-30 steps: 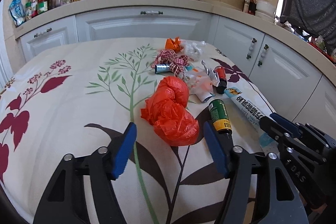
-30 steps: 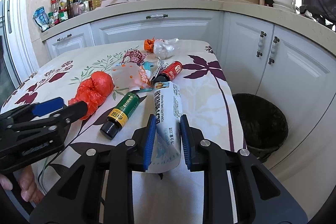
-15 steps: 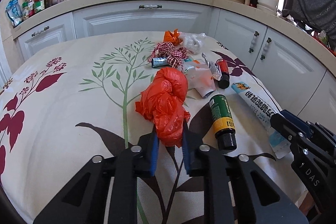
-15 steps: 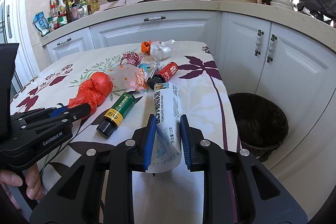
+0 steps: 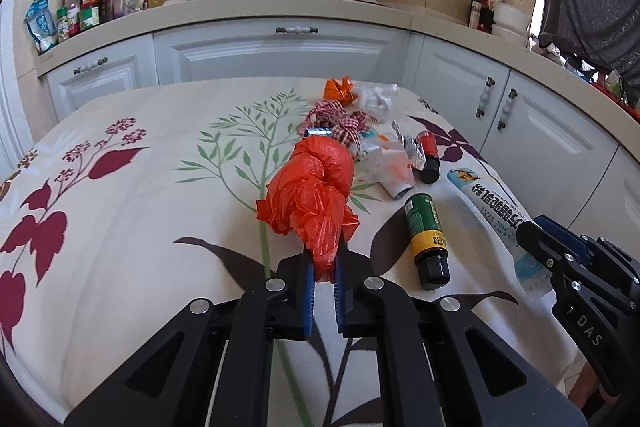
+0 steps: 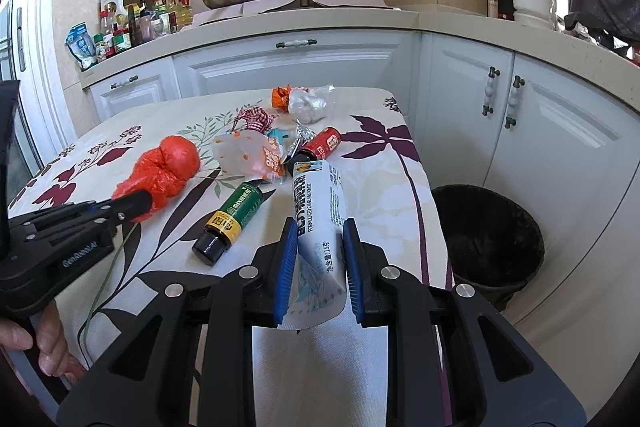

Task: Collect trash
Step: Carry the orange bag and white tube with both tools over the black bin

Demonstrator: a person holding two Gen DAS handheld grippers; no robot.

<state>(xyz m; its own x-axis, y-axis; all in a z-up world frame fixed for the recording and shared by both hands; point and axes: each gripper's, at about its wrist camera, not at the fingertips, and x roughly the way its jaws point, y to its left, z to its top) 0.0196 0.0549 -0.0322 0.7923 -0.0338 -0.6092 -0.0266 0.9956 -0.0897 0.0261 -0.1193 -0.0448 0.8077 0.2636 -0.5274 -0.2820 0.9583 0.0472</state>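
My left gripper (image 5: 323, 267) is shut on the near end of a crumpled red plastic bag (image 5: 310, 195), which rests on the flowered tablecloth (image 5: 140, 227); from the right wrist view the same bag (image 6: 164, 171) shows in the left gripper (image 6: 136, 205). My right gripper (image 6: 318, 255) is shut on the near end of a long white sachet (image 6: 318, 211) with black print, seen also as the sachet (image 5: 492, 203) in the left wrist view. A green and yellow bottle (image 6: 232, 219) lies between the two. A black lined trash bin (image 6: 488, 239) stands on the floor to the right of the table.
Further back lie a red bottle (image 6: 320, 147), a pale printed pouch (image 6: 248, 157), a checked ribbon (image 6: 252, 117), an orange wrapper (image 6: 280, 95) and a clear plastic bag (image 6: 310, 103). White cabinets (image 6: 296, 67) and a counter with a pan surround the table. A person's hand (image 6: 44, 343) grips the left tool.
The left gripper's jaws went from wide open around the red bag to shut on its near end, and the bag's near end is bunched up. The right gripper keeps its hold on the sachet.
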